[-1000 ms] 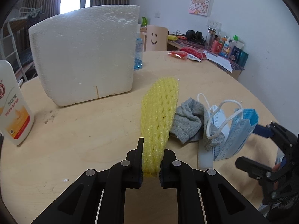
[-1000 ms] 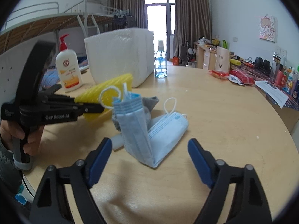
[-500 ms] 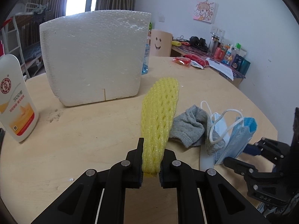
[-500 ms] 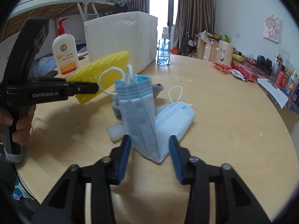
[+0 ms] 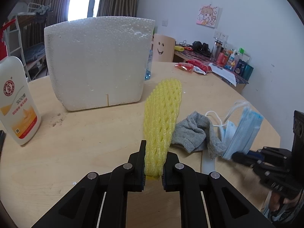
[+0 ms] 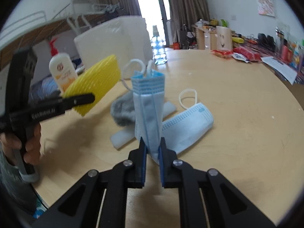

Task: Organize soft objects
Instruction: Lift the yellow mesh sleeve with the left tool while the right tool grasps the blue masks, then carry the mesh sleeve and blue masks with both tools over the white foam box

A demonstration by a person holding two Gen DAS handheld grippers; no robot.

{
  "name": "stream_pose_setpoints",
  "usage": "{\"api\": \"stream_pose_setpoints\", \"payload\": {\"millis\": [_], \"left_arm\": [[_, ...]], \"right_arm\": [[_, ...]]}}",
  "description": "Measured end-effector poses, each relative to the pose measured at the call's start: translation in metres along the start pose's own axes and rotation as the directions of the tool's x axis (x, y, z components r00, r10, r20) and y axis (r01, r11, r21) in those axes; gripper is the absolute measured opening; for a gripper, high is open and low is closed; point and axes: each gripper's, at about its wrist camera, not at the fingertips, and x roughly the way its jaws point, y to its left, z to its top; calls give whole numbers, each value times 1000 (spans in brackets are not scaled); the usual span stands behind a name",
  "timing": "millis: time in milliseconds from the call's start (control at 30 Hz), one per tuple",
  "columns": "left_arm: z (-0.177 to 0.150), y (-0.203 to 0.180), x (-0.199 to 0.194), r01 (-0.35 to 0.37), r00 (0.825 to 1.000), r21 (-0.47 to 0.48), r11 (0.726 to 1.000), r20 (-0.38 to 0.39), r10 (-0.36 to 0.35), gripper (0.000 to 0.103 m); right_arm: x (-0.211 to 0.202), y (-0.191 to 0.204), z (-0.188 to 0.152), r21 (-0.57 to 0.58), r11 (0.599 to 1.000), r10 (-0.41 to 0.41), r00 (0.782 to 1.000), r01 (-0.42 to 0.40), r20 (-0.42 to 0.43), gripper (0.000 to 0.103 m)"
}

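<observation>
Round wooden tabletop [image 5: 79, 152] in a cluttered bedroom, both claws holding soft items.
Left claw [image 5: 153, 168] clamped on yellow foam net [image 5: 161, 117], lifted off the surface; right claw [image 6: 152, 152] closing, pads pinching a folded blue mask [image 6: 148, 110] held upright. Second mask [image 6: 188, 125] and grey sock [image 5: 193, 133] lie beside them, white foam box [image 5: 98, 62] and lotion bottle [image 5: 15, 102] behind.
</observation>
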Motion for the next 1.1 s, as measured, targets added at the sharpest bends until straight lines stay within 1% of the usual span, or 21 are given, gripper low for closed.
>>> {"api": "stream_pose_setpoints", "payload": {"millis": [167,300,367,433,567,733,933,1100], "left_arm": [[-1,-2,-6,3,1000,9,1000,22,-4,13],[2,-2,-13,2,999,5,1000,51,-2,13],[2,0,-21,-13,997,-10,1000,79,14,13],[3,0,-31,-6,995,-12,1000,103,7,13],[1,-8,-60,-22,986,21,1000,163,18,13],[-2,-19,-92,-23,976,57,998,216,10,13],[-10,-37,-112,-24,969,107,994,246,-3,13],[-15,-37,-123,-21,969,107,994,247,-6,13]], "right_arm": [[-20,-8,5,50,999,-9,999,7,53,14],[-36,-11,8,76,997,9,994,-17,105,14],[-40,-9,11,78,996,26,992,-36,126,14],[-45,-8,13,82,996,28,989,-40,142,14],[-58,-4,17,79,996,30,982,-46,188,14],[-71,0,18,74,996,34,973,-53,229,14],[-82,6,15,64,996,45,967,-63,250,14],[-89,10,11,46,997,49,963,-64,265,14]]}}
